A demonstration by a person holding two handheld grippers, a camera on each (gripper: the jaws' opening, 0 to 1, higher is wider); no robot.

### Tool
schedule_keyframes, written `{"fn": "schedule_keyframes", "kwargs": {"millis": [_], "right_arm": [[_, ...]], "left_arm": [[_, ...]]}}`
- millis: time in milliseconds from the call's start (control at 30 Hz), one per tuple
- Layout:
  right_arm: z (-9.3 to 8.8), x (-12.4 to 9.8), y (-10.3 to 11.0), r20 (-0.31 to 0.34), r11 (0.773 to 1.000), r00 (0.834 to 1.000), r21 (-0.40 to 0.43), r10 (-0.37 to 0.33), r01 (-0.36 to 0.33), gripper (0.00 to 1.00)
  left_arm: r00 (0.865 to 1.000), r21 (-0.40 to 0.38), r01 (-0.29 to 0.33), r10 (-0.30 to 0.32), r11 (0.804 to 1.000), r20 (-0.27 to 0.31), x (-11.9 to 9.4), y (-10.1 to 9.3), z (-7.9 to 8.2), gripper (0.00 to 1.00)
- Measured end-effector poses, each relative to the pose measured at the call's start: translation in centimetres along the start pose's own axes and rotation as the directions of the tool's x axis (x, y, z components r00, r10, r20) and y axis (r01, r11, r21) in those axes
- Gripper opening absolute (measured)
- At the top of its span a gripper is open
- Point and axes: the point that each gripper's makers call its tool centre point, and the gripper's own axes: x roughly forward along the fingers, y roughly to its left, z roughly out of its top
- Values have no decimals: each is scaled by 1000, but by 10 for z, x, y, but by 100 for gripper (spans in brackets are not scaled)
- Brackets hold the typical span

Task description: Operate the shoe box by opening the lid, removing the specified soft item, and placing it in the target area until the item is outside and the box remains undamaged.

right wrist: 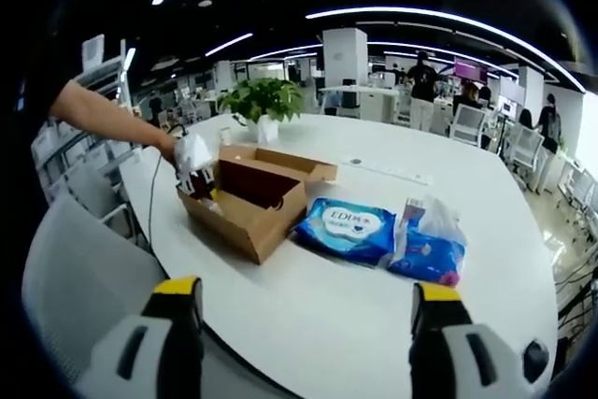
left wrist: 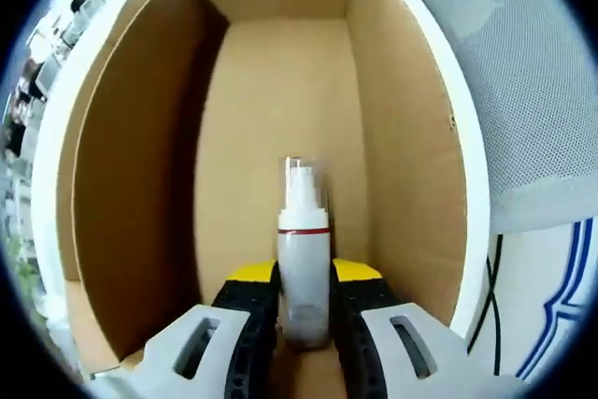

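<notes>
Clamped between the yellow-tipped grey fingers (left wrist: 254,279) of the left gripper (left wrist: 304,301): small white plastic spray bottle with clear cap and red band (left wrist: 304,263), upright, squeezed on both sides. Beyond the fingertips, bare brown floor and walls of the open cardboard shoe box (left wrist: 280,109), white along the rim. To the right of the fingers, outside the box wall, grey mesh chair back (left wrist: 533,91).

From the right gripper (right wrist: 304,310), fingers spread wide apart, grasping nothing, poised above the round white table (right wrist: 308,315). Well ahead of its tips, the same box, lid already swung open, with a person's hand (right wrist: 168,147) and the left gripper reaching into its near end. Just right of the box, blue soft wipes pack (right wrist: 348,229) and blue-and-pink soft pack with clear wrapping (right wrist: 430,245) lying on the table, touching each other. Behind the box, potted green plant (right wrist: 262,105).

Judged progress: lid opening done; bottle gripped but not yet lifted out; box looks undamaged. Remaining: raising the bottle clear and setting it down outside. Cannot tell which item is the specified soft one.
</notes>
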Motion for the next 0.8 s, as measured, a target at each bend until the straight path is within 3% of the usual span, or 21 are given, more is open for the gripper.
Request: {"fn": "schedule_keyframes", "kwargs": {"millis": [500,800], "right_arm": [[11,-2,11,45,996,999,79,31,-34,87],[20,1,22,54,997,997,55,53,-56,86]], "left_arm": [[998,4,-68,68,998,17,-28,4,8,19],[988,27,-142,140,989,72,-57,8,25,19]]}}
